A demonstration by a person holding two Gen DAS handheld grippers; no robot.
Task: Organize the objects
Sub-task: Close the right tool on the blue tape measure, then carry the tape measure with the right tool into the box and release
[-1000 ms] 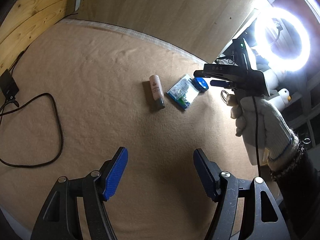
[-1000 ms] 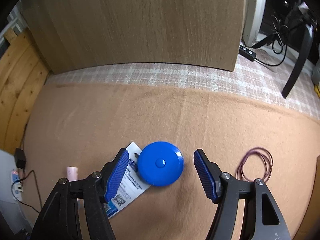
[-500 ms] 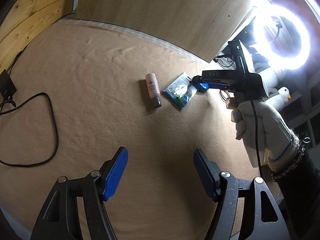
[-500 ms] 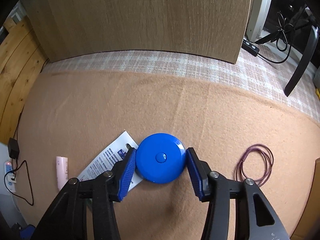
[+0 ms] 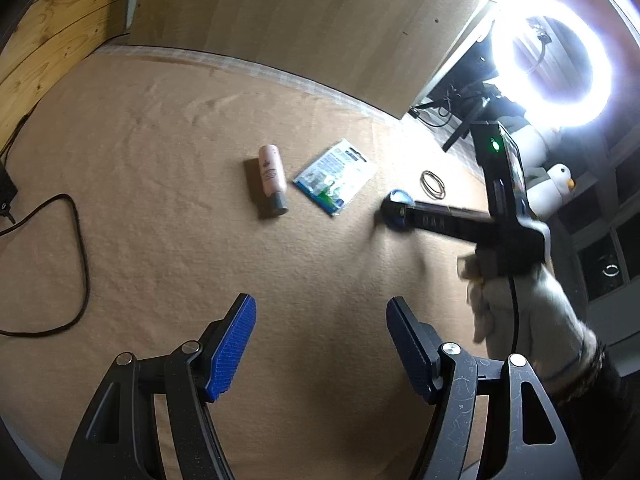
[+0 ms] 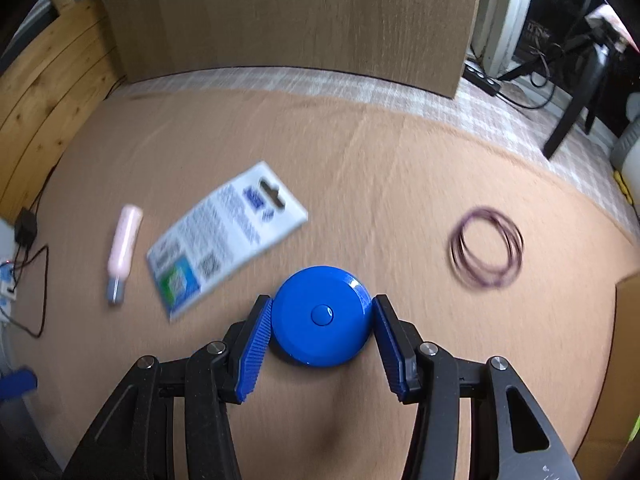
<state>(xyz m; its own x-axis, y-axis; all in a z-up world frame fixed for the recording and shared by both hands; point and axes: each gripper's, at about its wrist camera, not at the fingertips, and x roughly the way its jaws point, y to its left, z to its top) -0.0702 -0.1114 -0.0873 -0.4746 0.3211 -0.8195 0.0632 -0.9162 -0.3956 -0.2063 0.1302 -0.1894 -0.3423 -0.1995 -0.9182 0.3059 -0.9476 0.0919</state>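
Off to the far left of my right tongs (image 6: 322, 338) lies the pink bottle (image 6: 124, 246), on its side on the tan blanket (image 6: 360, 160), long axis running away from me, grey cap toward me. Just right of it is the printed packet (image 6: 228, 232), flat, its long axis slanting up to the right, hang-hole end farthest from me; its near corner sits close ahead-left of my left pad.

Centred between my right tongs is the blue round tape measure (image 6: 322, 316). Both pads (image 6: 256, 354) press its rim, so I am pinching it across its width. It is a disc with no long axis, flat face and button up; I cannot tell whether it rests on the blanket or is just lifted. To the right and ahead, well apart, lies the purple loop of bands (image 6: 486, 252).

My left tongs (image 5: 320, 344) are spread wide and hold nothing, hanging over bare blanket. From them the bottle and packet lie ahead, and the tape measure ahead-right, nearer my right hand (image 5: 520, 304).

I judge the next move turns on where this disc goes: the row lies to my left.
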